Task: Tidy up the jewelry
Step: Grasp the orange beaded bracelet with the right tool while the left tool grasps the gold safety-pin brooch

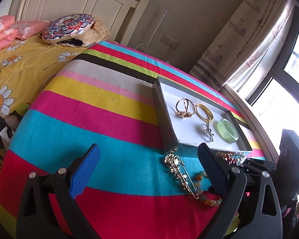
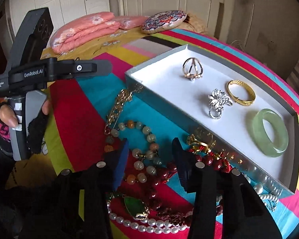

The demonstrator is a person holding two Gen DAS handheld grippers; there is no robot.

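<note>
A grey tray (image 2: 155, 99) with a white floor lies on a striped cloth. In it are a wire ring (image 2: 192, 68), a silver brooch (image 2: 218, 102), a gold bangle (image 2: 241, 92) and a green jade bangle (image 2: 270, 132). The tray (image 1: 165, 131) and jade bangle (image 1: 228, 130) also show in the left wrist view. My right gripper (image 2: 150, 162) is open just above a pastel bead bracelet (image 2: 143, 145) and red beads (image 2: 209, 160). A gold pin brooch (image 2: 117, 109), a green pendant (image 2: 135, 207) and pearls (image 2: 149, 223) lie nearby. My left gripper (image 1: 148, 171) is open and empty over the cloth.
The striped cloth (image 1: 89, 109) covers a round table beside a bed with pink bedding (image 2: 85, 29) and a patterned cushion (image 1: 67, 27). A curtain and window (image 1: 269, 49) stand at the right. The left gripper's body (image 2: 29, 75) hangs at the table's left side.
</note>
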